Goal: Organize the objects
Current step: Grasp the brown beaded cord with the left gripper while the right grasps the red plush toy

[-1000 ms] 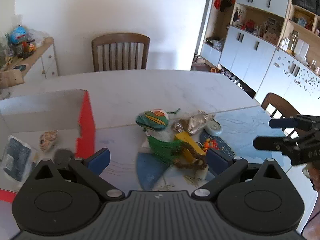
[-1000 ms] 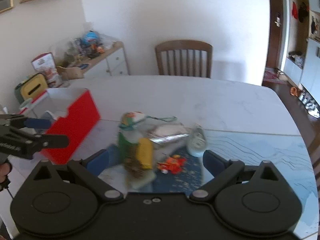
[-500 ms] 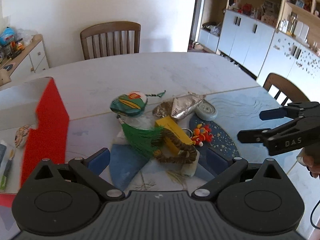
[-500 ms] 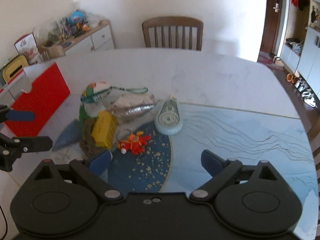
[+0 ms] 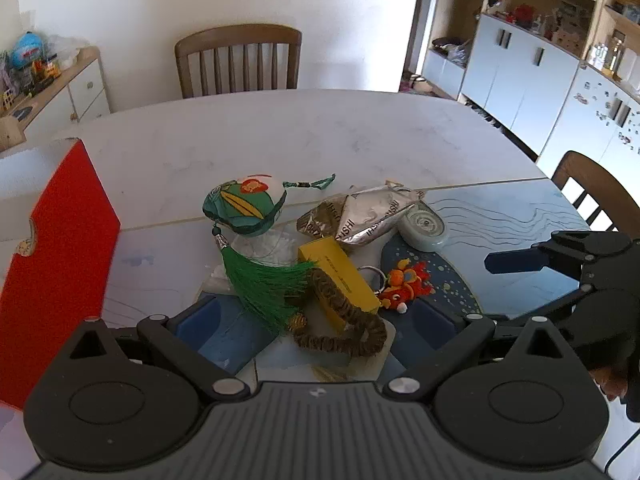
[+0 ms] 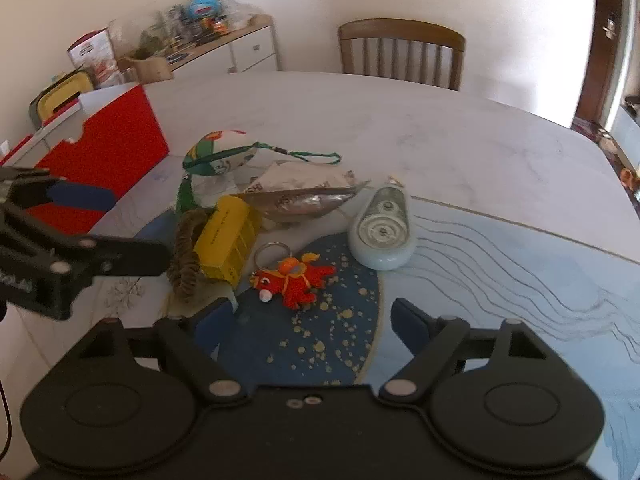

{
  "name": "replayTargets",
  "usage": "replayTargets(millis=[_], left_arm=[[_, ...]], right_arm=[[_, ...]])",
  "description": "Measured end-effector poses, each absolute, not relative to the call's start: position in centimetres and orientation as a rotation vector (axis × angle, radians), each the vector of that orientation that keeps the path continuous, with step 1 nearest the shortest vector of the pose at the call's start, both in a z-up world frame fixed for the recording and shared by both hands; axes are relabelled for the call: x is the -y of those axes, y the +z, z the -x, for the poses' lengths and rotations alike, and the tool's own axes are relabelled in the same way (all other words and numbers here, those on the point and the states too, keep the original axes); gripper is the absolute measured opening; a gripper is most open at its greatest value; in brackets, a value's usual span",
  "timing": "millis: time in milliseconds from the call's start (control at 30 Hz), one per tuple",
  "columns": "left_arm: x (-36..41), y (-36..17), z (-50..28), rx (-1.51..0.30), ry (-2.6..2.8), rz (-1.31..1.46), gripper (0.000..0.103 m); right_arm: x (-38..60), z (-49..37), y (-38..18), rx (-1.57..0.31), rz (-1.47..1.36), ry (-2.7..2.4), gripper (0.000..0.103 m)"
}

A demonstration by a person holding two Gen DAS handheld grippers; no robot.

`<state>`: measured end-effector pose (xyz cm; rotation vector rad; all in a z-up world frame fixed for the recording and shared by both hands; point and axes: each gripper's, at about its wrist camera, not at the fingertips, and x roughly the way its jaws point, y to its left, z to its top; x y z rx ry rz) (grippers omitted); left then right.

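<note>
Both grippers nearer the pile now, fingers [image 6: 216, 316] spread, empty; foil pouch [image 5: 360, 216] lettered "ISHI".

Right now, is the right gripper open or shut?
Open: the right gripper shows a wide gap between its blue fingertips, nothing held, just short of the red crab keychain.

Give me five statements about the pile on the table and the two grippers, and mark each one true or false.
1. The left hand-held gripper is open and holds nothing. True.
2. The right hand-held gripper is shut on the red crochet keychain. False: it is open, and the keychain lies on the table.
3. The brown bead string drapes over the yellow box. True.
4. The correction tape dispenser sits inside the red box. False: it lies on the table, right of the pile.
5. The green tassel hangs from the embroidered sachet. True.
</note>
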<state>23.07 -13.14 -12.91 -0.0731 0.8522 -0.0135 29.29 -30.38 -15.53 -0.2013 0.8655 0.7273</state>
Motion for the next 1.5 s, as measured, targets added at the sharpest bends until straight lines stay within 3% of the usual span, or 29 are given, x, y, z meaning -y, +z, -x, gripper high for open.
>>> replayTargets(millis=[167,433,567,767,1000,1133,1233,1300,1500], left_arm=[[13.1,-13.4,-24.1,-0.877,-0.013,0.119,0.098],[12.9,-14.1,-25.8,-0.949,-0.034,0.19,0.069],[12.9,-14.2,-26.3,-0.972,-0.06,0.223,0.063],[12.8,-14.6,-26.9,-1.009,-0.082,0.246,0.041],[12.5,-14.9,-27.0,-1.027,-0.076,0.26,0.023],[12.5,-14.8,-26.8,-1.024,-0.078,0.26,0.014],[12.5,-14.7,-26.6,-1.021,-0.08,0.254,0.012],[12.4,-14.6,-26.5,-1.022,-0.082,0.255,0.011],[11.7,-14.2,-25.5,-1.01,-0.096,0.256,0.009]], right_arm=[[29.7,-29.9,-16.2,-0.865,0.227,0.759,0.081],[28.9,-30.8,-17.3,-0.88,0.221,0.8,0.076],[28.6,-31.2,-17.4,-0.878,0.211,0.814,0.076],[28.2,-31.3,-17.5,-0.861,0.217,0.838,0.072],[27.8,-30.9,-17.6,-0.836,0.265,0.851,0.055],[27.9,-30.6,-17.5,-0.829,0.272,0.845,0.053],[28.0,-30.2,-17.3,-0.817,0.28,0.836,0.048],[28.2,-30.1,-17.1,-0.822,0.278,0.83,0.034],[28.7,-29.5,-16.8,-0.839,0.285,0.798,0.033]])
